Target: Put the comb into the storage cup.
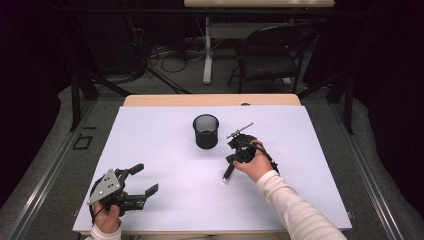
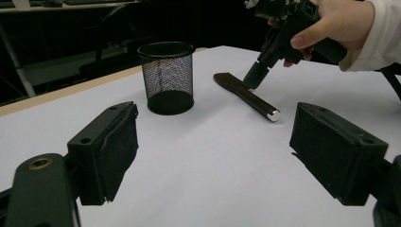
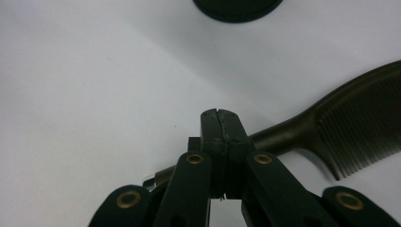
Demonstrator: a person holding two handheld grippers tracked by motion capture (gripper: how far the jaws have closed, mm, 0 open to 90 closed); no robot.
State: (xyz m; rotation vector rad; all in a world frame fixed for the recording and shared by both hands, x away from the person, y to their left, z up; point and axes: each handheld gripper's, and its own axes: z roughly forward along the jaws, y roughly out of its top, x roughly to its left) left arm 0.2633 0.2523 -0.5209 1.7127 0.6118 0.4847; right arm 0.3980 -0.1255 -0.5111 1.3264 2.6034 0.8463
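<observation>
A dark plastic comb with a slim metal-tipped handle (image 2: 246,97) lies flat on the white table sheet (image 1: 165,195), right of centre in the high view. Its long axis runs diagonally, handle tip toward the lower left, toothed head toward the upper right. The right gripper (image 3: 221,124) hovers directly over the handle, jaws pressed together on nothing. The black wire-mesh cup (image 1: 206,131) stands near, up-left. The left gripper (image 1: 142,180), lower left, stands wide and empty, with bare sheet all round.
</observation>
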